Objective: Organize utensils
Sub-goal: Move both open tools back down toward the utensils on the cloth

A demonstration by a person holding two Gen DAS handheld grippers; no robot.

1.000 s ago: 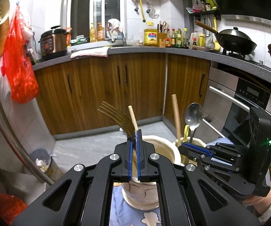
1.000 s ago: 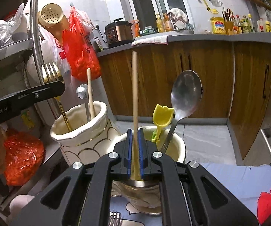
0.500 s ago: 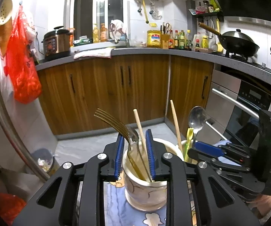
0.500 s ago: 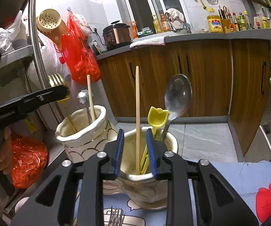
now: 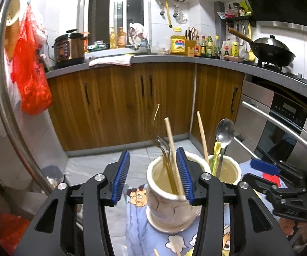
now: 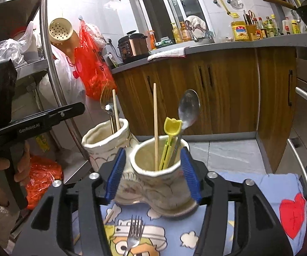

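My left gripper [image 5: 153, 177] hovers in front of a cream ceramic holder [image 5: 164, 200], its jaws opening with no utensil pressed between the blue pads. In that holder stand a gold fork [image 5: 156, 125] and a wooden chopstick [image 5: 171, 147]. My right gripper [image 6: 152, 177] is likewise opening, its pads either side of a second cream holder [image 6: 157, 183] without touching it. This one contains a chopstick [image 6: 155, 123], a yellow plastic spoon [image 6: 171, 134] and a metal spoon [image 6: 188, 108].
Both holders rest on a blue cartoon cloth [image 6: 260, 192]. A loose fork [image 6: 134, 232] and loose chopsticks [image 6: 108, 217] lie on it near me. A steel rack pole [image 6: 51, 68] and red bag [image 6: 91, 70] are left; wooden cabinets [image 5: 115, 106] behind.
Both grippers went from shut to open. The left let go of the gold fork, which now stands in its holder. The right released its chopstick and drew back a little.
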